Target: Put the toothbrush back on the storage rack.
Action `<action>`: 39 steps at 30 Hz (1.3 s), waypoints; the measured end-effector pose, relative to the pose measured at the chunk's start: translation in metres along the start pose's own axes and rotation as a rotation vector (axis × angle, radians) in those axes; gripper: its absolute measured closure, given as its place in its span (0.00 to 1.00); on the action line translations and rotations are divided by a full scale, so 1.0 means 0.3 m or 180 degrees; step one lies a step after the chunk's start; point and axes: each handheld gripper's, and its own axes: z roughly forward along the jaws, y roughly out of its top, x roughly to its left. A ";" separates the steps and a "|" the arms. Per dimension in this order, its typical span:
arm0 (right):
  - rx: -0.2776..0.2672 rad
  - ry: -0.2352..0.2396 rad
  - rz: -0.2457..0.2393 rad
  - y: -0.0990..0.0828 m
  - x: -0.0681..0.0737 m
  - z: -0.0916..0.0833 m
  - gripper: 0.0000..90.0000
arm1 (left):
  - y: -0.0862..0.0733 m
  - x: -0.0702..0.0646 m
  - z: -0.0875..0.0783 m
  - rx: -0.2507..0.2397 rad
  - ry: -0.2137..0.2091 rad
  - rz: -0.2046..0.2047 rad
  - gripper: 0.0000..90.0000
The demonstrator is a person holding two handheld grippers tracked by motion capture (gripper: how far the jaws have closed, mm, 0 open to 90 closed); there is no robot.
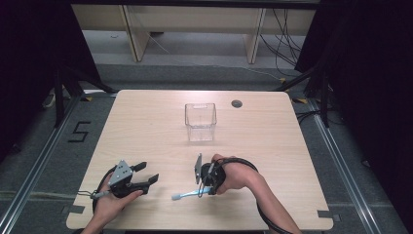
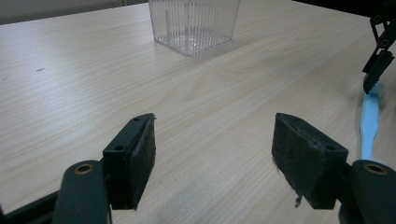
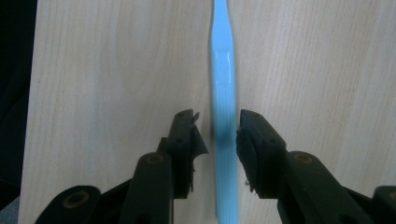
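Two grippers are on record. Right gripper (image 3: 217,126): held in the person's right hand (image 1: 236,176) at the near middle of the table (image 1: 146,126), jaws narrowed around a toothbrush (image 3: 224,98), one pad on each side of the handle; the right pad looks to touch it, while a thin gap shows at the left pad, so a firm grip cannot be confirmed. Toothbrush: light blue, flat, slim handle with a narrowed neck, lying flat on the wood, its head end pointing left of the jaws in the high view; bristles too blurred to make out. Left gripper (image 2: 214,140): jaws wide apart, nothing between them, over bare wood left of the toothbrush. Clear ribbed plastic container (image 1: 200,122): upright, mid-table, well beyond both grippers; its top is cut off in the left gripper view.
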 end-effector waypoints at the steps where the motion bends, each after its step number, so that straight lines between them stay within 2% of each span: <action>1: -0.0018 -0.0011 -0.0045 0.002 -0.004 0.004 0.75 | 0.000 0.000 0.000 -0.0002 0.0001 -0.0005 0.33; 4: 0.0022 -0.0002 -0.0002 0.013 -0.007 0.009 0.76 | 0.000 0.000 0.000 -0.0002 0.0001 -0.0004 0.33; 13: 0.0013 0.0011 -0.0015 0.024 -0.012 0.021 0.80 | 0.000 0.000 -0.001 -0.0002 -0.0001 -0.0001 0.33; 14: 0.0074 0.0052 0.0005 0.026 -0.013 0.020 0.80 | 0.000 0.000 0.000 -0.0002 0.0000 0.0000 0.33; 15: 0.0067 0.0019 -0.0009 0.027 -0.013 0.021 0.80 | 0.000 0.000 0.000 -0.0001 -0.0002 0.0003 0.33; 17: 0.0028 0.0061 0.0021 0.026 -0.014 0.027 0.80 | 0.000 0.000 -0.001 0.0010 -0.0004 0.0007 0.33; 19: 0.0049 0.0026 -0.0020 0.028 -0.015 0.029 0.81 | 0.000 0.000 -0.001 0.0008 -0.0005 0.0006 0.33; 20: 0.0068 0.0024 0.0023 0.030 -0.012 0.029 0.81 | 0.000 0.000 -0.001 0.0005 -0.0006 0.0005 0.33; 21: 0.0089 0.0030 -0.0069 0.033 -0.018 0.029 0.81 | 0.000 0.000 -0.001 0.0003 -0.0001 0.0006 0.33; 24: 0.0129 0.0053 -0.0130 0.036 -0.023 0.031 0.82 | 0.000 0.000 -0.001 -0.0002 -0.0001 0.0001 0.33; 25: 0.0030 0.0065 0.0004 0.032 -0.015 0.037 0.82 | 0.000 0.000 -0.001 -0.0002 -0.0002 0.0001 0.33; 26: -0.0031 0.0087 0.0058 0.032 -0.012 0.043 0.82 | 0.000 0.000 -0.001 -0.0003 -0.0002 -0.0002 0.33; 30: 0.0105 0.0054 -0.0017 0.037 -0.016 0.038 0.83 | 0.000 0.000 -0.001 -0.0001 -0.0001 0.0006 0.33; 33: 0.0186 0.0044 0.0017 0.044 -0.011 0.036 0.83 | 0.000 0.000 -0.001 -0.0002 -0.0002 0.0006 0.33; 35: 0.0153 -0.0016 -0.0078 0.045 -0.015 0.039 0.84 | 0.000 -0.001 -0.001 -0.0002 -0.0001 0.0007 0.33; 37: 0.0174 -0.0055 0.0042 0.048 -0.003 0.037 0.85 | 0.001 -0.002 -0.005 0.0035 0.0023 0.0010 0.33; 39: 0.0136 -0.0082 0.0019 0.048 -0.002 0.041 0.86 | 0.000 -0.002 -0.002 0.0006 0.0002 0.0006 0.33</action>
